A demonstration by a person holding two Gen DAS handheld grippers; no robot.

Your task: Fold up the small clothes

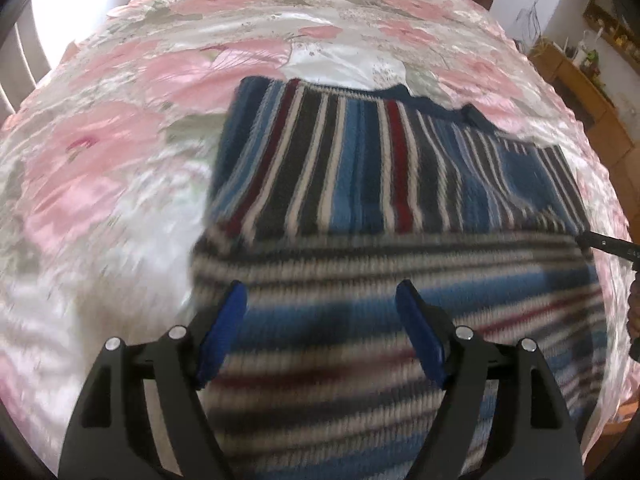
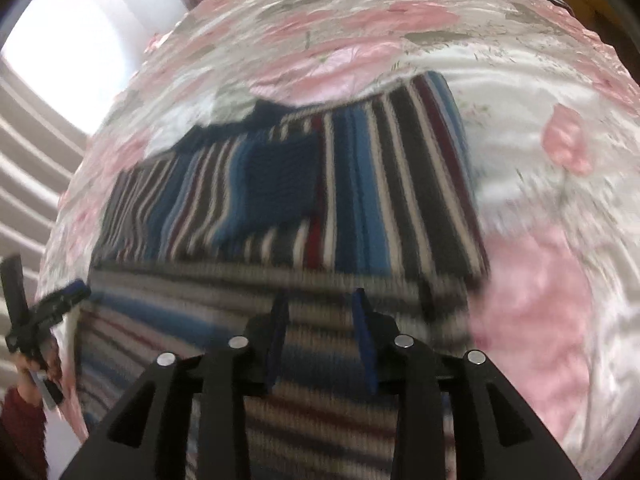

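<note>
Your left tool (image 1: pixel 320 300) is hovering spread over the striped sweater (image 1: pixel 360 184); your right tool (image 2: pixel 320 312) is hanging partly spread above its near fold. The sweater is lying on the floral worktop (image 1: pixel 120 160), bare cloth stretching beyond its far edge.

both wrist views look down, close; share striped sweater (image 1: pixel 360 184) (image 2: pixel 360 184); near part blurred.

Sweater (image 1: pixel 360 184) – blue/navy/white/maroon stripes; cloth (image 1: pixel 120 120) – white w/ pink floral; tool pads (image 1: pixel 224 332) blue.
</note>
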